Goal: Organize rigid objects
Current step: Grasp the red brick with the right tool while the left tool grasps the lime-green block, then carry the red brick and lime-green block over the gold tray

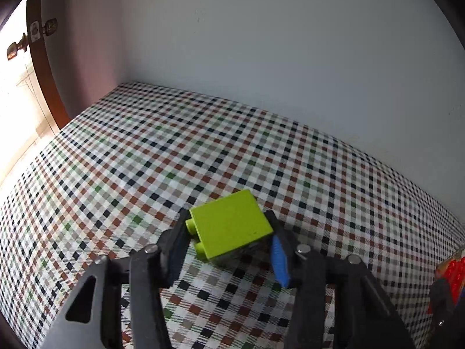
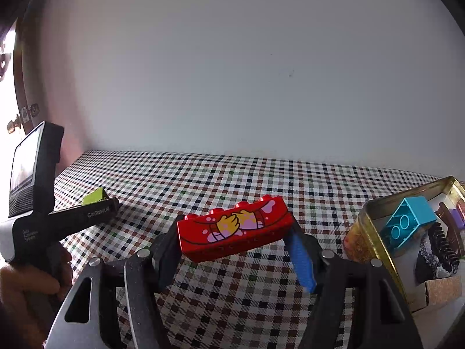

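Right gripper (image 2: pixel 235 238): clamped endwise on long red printed plastic brick (image 2: pixel 237 229)
Gold open tin (image 2: pixel 375 226): just right, nearest this hand
Left gripper (image 1: pixel 229 232): squeezing lime-green plastic brick (image 1: pixel 229 224)

Brick (image 2: pixel 409 224) in tin (image 2: pixel 375 226) — rightward.

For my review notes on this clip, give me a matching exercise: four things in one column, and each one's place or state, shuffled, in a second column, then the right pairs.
Things:
1. green brick
2. red brick
3. turquoise brick
4. gold tin

Places or states:
A. lying inside the tin
B. between the left gripper's fingers, on the checked cloth
C. open, at the right of the right wrist view
D. gripped end to end by the right gripper, off the cloth

Pairs: 1-B, 2-D, 3-A, 4-C
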`<state>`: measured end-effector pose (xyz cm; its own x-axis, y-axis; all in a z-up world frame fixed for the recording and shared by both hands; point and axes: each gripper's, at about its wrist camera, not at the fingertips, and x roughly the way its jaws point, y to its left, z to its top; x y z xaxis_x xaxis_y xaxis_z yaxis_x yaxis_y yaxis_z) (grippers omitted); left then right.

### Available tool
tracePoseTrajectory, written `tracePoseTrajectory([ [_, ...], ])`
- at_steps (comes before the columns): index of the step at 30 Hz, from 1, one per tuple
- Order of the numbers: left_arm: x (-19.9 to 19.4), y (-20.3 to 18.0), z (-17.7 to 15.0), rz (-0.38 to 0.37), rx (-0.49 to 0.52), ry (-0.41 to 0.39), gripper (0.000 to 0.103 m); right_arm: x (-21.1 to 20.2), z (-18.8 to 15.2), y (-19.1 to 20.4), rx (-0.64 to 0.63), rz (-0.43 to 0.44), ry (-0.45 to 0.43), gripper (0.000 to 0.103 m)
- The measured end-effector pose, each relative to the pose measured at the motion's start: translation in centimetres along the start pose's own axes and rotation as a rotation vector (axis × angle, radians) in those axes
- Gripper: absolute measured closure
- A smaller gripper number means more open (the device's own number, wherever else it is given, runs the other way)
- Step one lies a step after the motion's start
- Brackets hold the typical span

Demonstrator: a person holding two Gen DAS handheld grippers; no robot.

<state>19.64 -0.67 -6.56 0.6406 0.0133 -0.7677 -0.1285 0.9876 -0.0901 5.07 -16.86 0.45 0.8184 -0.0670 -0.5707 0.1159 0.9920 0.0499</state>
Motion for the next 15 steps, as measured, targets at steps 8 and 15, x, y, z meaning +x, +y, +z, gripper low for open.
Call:
tracePoseTrajectory([
  [8,-4.2,-1.1,-1.6,0.034,0.072,-0.165,0.054,-2.3,-0.1,0.5,-0.032,-0.039,-0.097,0.035],
  [15,-7.3,-1.8,-3.8,0.038,0.095,-0.232,0.054,-4.1,-0.5,0.8,-0.058,-0.08,-0.174,0.035],
])
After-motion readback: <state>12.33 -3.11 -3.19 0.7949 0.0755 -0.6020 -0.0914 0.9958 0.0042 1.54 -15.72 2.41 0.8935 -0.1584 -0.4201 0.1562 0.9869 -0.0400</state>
